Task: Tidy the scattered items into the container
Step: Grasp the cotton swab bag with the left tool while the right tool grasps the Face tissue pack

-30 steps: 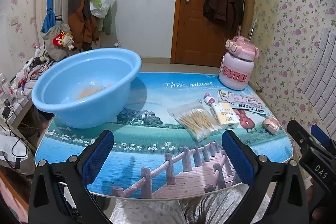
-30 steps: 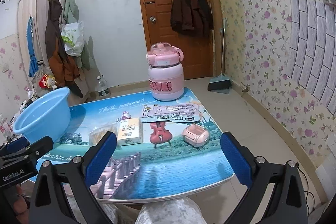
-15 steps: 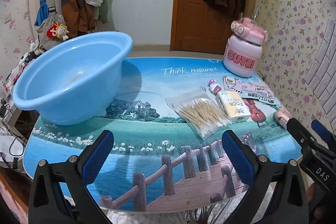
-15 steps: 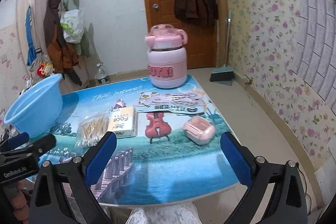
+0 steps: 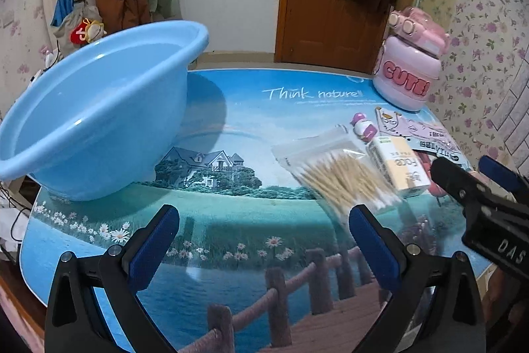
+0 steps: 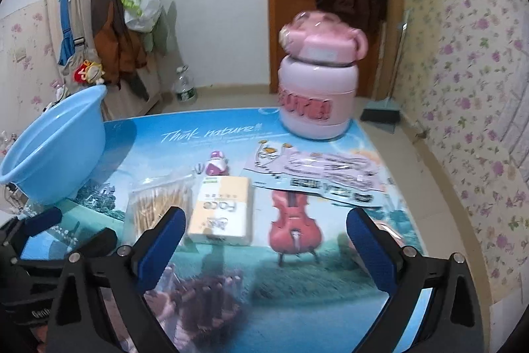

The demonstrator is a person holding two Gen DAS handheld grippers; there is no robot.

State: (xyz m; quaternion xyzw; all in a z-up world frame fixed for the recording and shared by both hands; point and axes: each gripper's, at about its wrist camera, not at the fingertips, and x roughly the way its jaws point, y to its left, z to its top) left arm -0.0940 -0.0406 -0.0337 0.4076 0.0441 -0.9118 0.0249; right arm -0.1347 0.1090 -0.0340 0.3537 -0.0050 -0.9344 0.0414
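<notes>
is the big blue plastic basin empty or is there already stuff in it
Empty as far as the left wrist view shows: the visible inside of the big blue plastic basin is bare smooth plastic. Its lowest part is hidden by the near rim.

A light-blue basin (image 5: 96, 118) sits left; cotton-swab bag (image 5: 340, 174), tissue pack (image 5: 398, 166) and small bottle (image 5: 362, 128) lie right.

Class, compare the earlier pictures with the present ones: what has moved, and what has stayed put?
Both tools moved forward and lower over the table: the left tool toward the cotton swab bag, the right tool toward the tissue pack. Nothing was gripped; both stay open. The blue basin and other items lie unmoved.
</notes>
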